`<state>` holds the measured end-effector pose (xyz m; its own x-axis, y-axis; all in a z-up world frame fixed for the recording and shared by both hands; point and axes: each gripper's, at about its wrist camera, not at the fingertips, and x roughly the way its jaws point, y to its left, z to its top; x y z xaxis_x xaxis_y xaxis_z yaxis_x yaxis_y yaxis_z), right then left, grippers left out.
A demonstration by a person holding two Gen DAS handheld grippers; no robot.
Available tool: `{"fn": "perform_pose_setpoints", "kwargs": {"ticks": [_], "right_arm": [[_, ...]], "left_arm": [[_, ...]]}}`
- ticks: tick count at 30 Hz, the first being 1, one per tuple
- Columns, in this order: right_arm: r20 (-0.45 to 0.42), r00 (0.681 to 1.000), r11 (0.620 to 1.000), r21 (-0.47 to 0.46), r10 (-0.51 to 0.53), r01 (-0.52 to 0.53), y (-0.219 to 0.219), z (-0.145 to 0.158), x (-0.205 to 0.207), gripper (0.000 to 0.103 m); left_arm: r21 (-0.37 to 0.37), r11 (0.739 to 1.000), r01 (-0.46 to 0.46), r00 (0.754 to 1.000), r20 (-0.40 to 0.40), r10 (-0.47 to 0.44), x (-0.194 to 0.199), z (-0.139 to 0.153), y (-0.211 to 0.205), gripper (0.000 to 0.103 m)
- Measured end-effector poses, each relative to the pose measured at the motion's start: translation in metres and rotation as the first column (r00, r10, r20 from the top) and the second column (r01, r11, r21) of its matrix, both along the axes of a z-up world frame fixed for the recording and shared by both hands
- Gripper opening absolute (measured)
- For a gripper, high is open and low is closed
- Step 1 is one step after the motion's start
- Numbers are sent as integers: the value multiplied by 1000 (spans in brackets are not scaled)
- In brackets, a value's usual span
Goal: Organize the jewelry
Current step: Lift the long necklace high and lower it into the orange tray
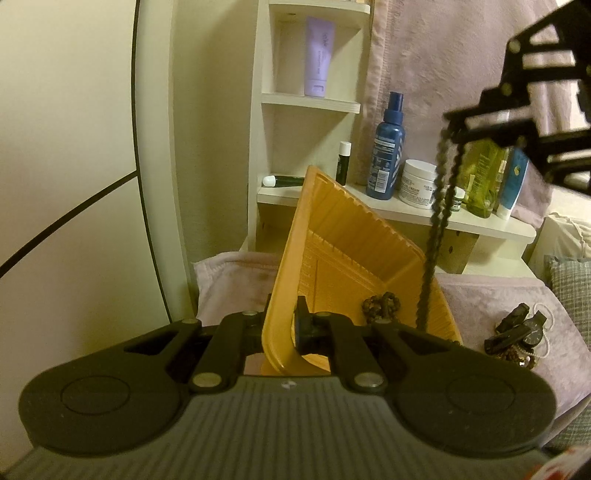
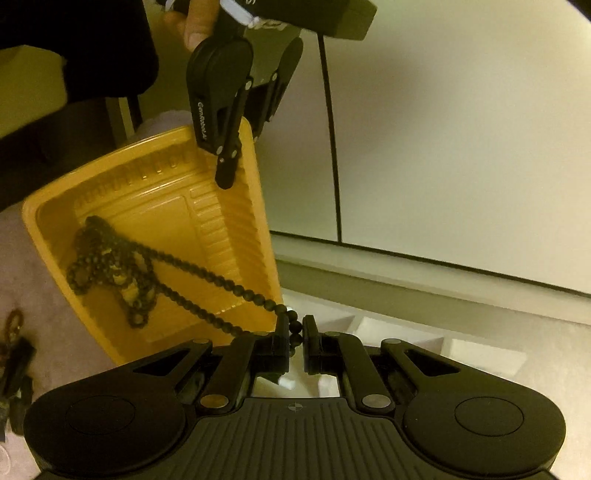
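Note:
My left gripper (image 1: 284,318) is shut on the near rim of a yellow plastic tray (image 1: 343,229) and holds it tilted. A long necklace of dark beads (image 1: 439,221) hangs from my right gripper (image 1: 450,122) at the upper right, and its lower end lies in the tray beside a small heap of beads (image 1: 380,306). In the right wrist view my right gripper (image 2: 295,332) is shut on the bead necklace (image 2: 207,273), which runs down into the yellow tray (image 2: 229,236) and piles up there. The left gripper (image 2: 227,177) clamps the tray's far rim.
A pile of watches and other jewelry (image 1: 517,332) lies on the pink towel (image 1: 498,295) to the right of the tray. Behind it a shelf (image 1: 424,218) carries a blue spray bottle (image 1: 386,147), a cream jar (image 1: 419,182) and other bottles. A hand (image 2: 192,26) grips the left tool.

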<state>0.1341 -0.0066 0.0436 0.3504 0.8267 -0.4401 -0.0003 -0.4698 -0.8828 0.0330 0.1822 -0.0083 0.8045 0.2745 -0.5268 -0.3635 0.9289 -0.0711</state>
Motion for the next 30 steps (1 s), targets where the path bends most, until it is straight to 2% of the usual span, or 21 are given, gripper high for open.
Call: {"fn": "perform_pose_setpoints", "kwargs": {"ticks": [2, 11, 14, 23, 27, 28, 30], "right_arm": [[-3, 1000, 1000, -18, 5, -5, 1, -6, 0, 6], [-133, 990, 997, -70, -43, 34, 16, -33, 11, 6], [-142, 988, 997, -71, -52, 42, 21, -45, 10, 6], [-209, 972, 993, -62, -107, 96, 19, -47, 11, 7], [-311, 923, 974, -58, -225, 218, 13, -41, 15, 7], [-348, 900, 964, -56, -264, 261, 9, -40, 16, 7], [-435, 833, 934, -53, -341, 354, -1, -37, 20, 7]], "left_arm": [[-3, 1000, -1, 1000, 0, 1, 0, 0, 0, 7], [-12, 1000, 0, 1000, 1, 0, 0, 1, 2, 7], [-13, 1000, -2, 1000, 1, 2, 0, 1, 2, 7], [-20, 1000, -7, 1000, -1, 7, 1, 1, 4, 7], [-23, 1000, -6, 1000, -1, 6, 1, 1, 4, 7], [-25, 1000, -7, 1000, -1, 7, 1, 1, 4, 7], [-27, 1000, -8, 1000, -3, 8, 1, 1, 4, 7]]}}
